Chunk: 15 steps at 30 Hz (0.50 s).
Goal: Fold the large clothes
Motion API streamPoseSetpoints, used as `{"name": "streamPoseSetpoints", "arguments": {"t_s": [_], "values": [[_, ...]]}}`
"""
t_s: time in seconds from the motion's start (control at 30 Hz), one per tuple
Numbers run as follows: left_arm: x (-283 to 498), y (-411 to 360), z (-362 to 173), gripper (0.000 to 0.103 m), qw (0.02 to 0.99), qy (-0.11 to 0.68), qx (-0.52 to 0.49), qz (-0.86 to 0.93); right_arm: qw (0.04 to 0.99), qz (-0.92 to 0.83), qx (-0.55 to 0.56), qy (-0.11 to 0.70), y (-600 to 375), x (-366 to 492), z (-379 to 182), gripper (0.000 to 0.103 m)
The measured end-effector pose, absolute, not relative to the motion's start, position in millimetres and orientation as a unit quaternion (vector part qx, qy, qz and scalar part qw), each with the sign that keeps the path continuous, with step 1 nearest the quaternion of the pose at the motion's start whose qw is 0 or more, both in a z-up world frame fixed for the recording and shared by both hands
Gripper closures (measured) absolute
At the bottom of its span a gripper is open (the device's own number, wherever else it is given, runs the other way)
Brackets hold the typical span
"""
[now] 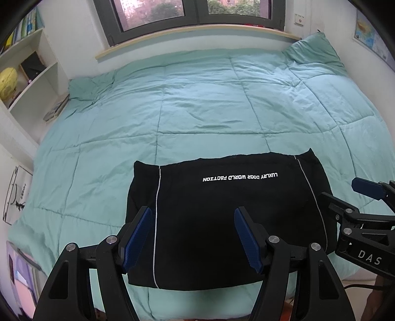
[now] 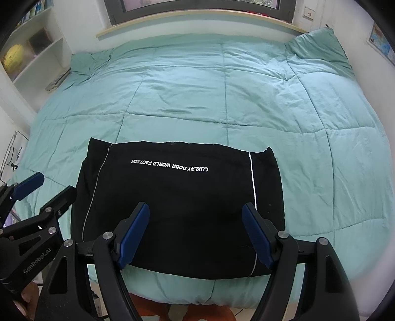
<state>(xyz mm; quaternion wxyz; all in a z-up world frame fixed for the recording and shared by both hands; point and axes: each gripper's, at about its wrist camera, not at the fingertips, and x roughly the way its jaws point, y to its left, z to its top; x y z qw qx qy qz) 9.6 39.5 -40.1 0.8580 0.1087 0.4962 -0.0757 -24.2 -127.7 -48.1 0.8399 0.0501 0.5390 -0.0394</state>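
Note:
A black garment (image 1: 222,212) with white piping and white lettering lies folded into a flat rectangle near the front edge of the bed; the right wrist view shows the same garment (image 2: 177,197). My left gripper (image 1: 192,212) hovers open above its left half, blue pads wide apart, nothing between them. My right gripper (image 2: 196,210) hangs open over the right half, also empty. Each gripper shows at the edge of the other's view: the right gripper (image 1: 345,195) and the left gripper (image 2: 51,185).
A teal quilt (image 1: 197,103) covers the whole bed, with a pillow (image 1: 313,51) at the far right corner. White shelves (image 1: 32,74) stand along the left wall, a window (image 1: 187,12) behind the bed. Floor shows beneath the bed's front edge.

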Motion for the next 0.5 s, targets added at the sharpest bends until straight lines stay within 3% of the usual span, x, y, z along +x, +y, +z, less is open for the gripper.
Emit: {"name": "streamPoseSetpoints", "arguments": {"t_s": [0.5], "values": [[13.0,59.1,-34.9,0.032,0.878,0.466,0.104,-0.028,0.834,-0.036,0.053,0.547,-126.8,-25.0,-53.9,0.024]]}}
